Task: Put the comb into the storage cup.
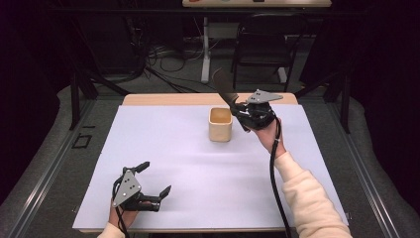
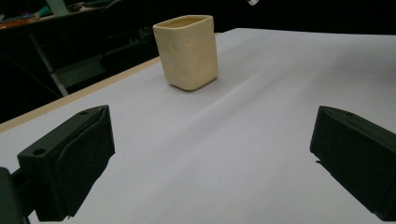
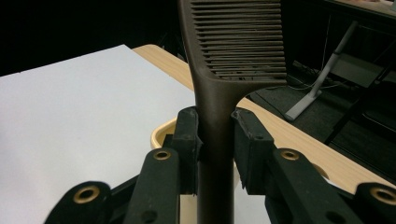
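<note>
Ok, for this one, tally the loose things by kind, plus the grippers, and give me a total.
Cream cup, standing on the white sheet: 1
Dark comb, its handle clamped in the right gripper beside the cup: 1
Grippers, counting the open left gripper low over the sheet: 2
Total: 4

Lab: black curtains (image 1: 381, 74), floor cables (image 1: 163, 57)

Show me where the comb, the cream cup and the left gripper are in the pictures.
comb (image 3: 236, 42): right gripper view, on its teeth.
cream cup (image 2: 189, 53): left gripper view, on its front wall.
left gripper (image 1: 156, 179): high view, midway between its open fingertips.
</note>
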A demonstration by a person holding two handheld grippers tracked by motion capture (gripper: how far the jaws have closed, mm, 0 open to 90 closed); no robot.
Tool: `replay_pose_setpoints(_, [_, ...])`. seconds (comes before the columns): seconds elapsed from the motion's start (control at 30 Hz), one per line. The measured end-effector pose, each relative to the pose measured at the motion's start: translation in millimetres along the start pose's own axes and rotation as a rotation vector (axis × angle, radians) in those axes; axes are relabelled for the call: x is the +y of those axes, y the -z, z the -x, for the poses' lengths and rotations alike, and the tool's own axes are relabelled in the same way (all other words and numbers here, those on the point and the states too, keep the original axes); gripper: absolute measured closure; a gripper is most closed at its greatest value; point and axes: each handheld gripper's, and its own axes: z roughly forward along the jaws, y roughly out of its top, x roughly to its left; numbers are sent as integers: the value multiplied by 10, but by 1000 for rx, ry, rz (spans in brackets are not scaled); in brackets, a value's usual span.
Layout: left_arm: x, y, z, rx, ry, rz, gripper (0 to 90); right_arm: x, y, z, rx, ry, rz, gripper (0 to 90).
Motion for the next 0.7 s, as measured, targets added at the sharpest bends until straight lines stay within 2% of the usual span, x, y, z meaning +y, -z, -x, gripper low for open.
replay_pose_setpoints(0.2, [-1,3,-3,1,1,2,0,59,-46,-16,-4,22,3,724])
replay_pose_setpoints(0.7, [-1,-1,-2,-2,2,0,0,66,-180,-8,-18,35,-6,724])
